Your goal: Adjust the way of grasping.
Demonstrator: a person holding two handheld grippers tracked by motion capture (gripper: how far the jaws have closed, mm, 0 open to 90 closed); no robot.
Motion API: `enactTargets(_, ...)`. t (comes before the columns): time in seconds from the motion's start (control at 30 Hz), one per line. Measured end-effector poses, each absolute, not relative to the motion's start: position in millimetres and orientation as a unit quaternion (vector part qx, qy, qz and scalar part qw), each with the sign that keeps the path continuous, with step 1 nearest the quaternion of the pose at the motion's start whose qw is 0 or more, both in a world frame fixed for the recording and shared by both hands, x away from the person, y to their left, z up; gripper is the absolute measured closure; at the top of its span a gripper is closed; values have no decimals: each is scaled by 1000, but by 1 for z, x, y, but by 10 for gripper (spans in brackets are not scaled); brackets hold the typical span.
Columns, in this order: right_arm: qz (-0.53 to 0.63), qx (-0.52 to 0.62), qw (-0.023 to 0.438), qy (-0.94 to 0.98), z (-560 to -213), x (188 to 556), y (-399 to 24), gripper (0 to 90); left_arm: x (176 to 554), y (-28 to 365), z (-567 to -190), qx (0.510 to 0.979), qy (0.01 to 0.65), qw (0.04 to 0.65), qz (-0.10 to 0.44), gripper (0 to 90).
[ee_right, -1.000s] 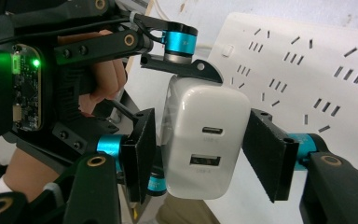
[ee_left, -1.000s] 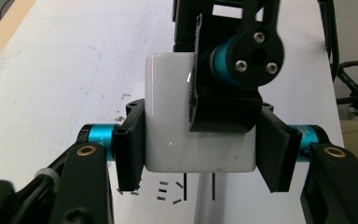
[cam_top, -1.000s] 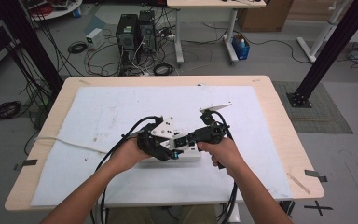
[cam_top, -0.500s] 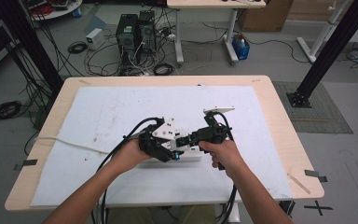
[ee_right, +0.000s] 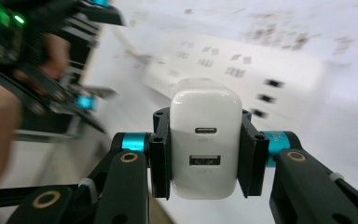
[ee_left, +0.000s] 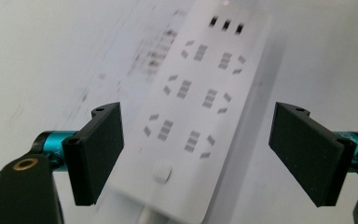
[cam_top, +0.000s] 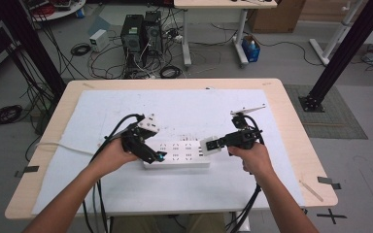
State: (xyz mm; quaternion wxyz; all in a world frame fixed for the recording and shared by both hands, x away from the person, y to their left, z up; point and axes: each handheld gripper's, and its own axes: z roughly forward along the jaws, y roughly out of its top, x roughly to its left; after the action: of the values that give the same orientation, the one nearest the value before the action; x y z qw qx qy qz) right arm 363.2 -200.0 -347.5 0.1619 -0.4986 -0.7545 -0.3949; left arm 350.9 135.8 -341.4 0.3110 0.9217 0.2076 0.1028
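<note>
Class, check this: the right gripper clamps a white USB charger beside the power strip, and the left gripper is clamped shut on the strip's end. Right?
Not quite. In the left gripper view, the left gripper stands open, its jaws apart either side of the power strip without pressing it. The right gripper does clamp the white USB charger.

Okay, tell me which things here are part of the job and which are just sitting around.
Part of the job:
- white charger, clamped in the right gripper
- white power strip on the table
- left gripper, jaws just opened, straddling the strip's end

Just lying about:
- computer towers on the floor
- cable coils
- white sheet
</note>
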Motion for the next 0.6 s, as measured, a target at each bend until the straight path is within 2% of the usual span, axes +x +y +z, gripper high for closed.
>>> enactTargets(0.3,-323,-503,65,-799,-331,362,-222,625,361,190,-332,923,267,256,107,180)
enactTargets(0.6,-261,-495,5,-829,-319,363,-242,625,368,228,-325,931,288,194,114,180)
